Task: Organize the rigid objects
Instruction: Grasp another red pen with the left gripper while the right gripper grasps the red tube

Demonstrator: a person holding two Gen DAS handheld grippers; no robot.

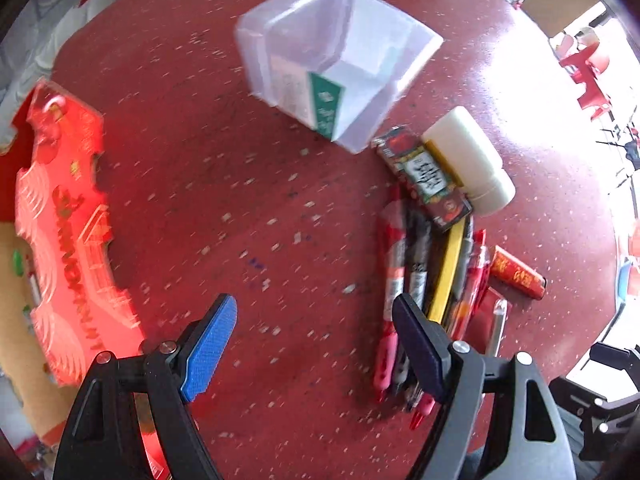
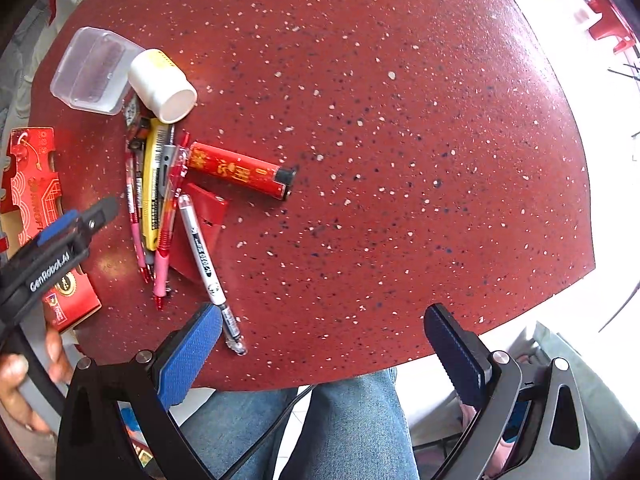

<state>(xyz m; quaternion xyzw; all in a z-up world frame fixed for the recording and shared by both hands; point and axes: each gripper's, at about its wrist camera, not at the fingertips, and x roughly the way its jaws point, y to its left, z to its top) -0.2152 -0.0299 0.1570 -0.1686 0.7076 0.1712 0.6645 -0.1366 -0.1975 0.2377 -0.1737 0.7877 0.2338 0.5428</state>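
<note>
A heap of pens (image 1: 424,280) (image 2: 152,208) lies on the red speckled table (image 1: 248,208) (image 2: 400,140). With it lie a white pen (image 2: 208,264), a red lighter (image 1: 516,272) (image 2: 240,170), a white bottle (image 1: 468,160) (image 2: 164,84) on its side and a small printed carton (image 1: 424,180). A clear plastic box (image 1: 336,60) (image 2: 96,72) stands just behind them. My left gripper (image 1: 316,344) (image 2: 86,216) points down, open and holding nothing, just left of the pens. My right gripper (image 2: 324,356) hangs open over the table's near edge, its left pad beside the white pen's tip.
A red printed cardboard pack (image 1: 68,232) (image 2: 32,192) lies at the table's left edge. A flat red card (image 2: 200,224) sits under the pens. A person's jeans (image 2: 340,420) and a hand (image 2: 24,380) show below the table edge. Red chairs (image 1: 588,76) stand beyond.
</note>
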